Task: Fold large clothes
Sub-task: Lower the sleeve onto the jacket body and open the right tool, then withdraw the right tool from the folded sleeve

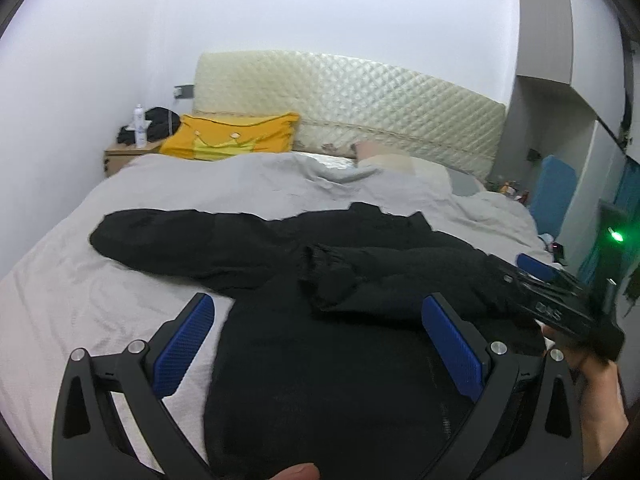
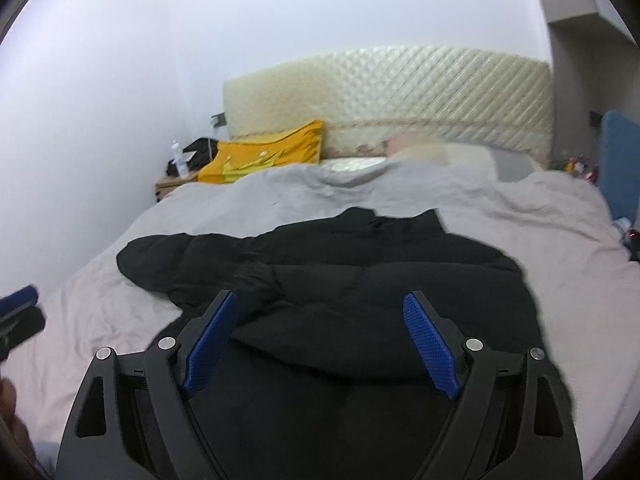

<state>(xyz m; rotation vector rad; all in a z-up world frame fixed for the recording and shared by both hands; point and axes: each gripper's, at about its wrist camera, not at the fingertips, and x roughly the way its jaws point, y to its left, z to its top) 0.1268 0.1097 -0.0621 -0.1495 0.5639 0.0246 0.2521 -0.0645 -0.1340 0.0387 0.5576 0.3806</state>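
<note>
A large black padded jacket (image 1: pixel 320 360) lies spread on the grey bed cover (image 1: pixel 80 280). One sleeve (image 1: pixel 160 236) stretches out to the left. The other sleeve (image 1: pixel 400 276) is folded across the body. My left gripper (image 1: pixel 318 304) is open and empty above the jacket's lower left part. My right gripper (image 2: pixel 320 304) is open and empty above the jacket (image 2: pixel 340 320), over its folded sleeve (image 2: pixel 360 276). The right gripper also shows at the right edge of the left wrist view (image 1: pixel 560 300).
A yellow pillow (image 1: pixel 232 136) and a quilted cream headboard (image 1: pixel 360 96) stand at the far end of the bed. A bedside table (image 1: pixel 120 156) with a bottle and a dark bag is at the far left. Blue items (image 1: pixel 556 192) stand on the right.
</note>
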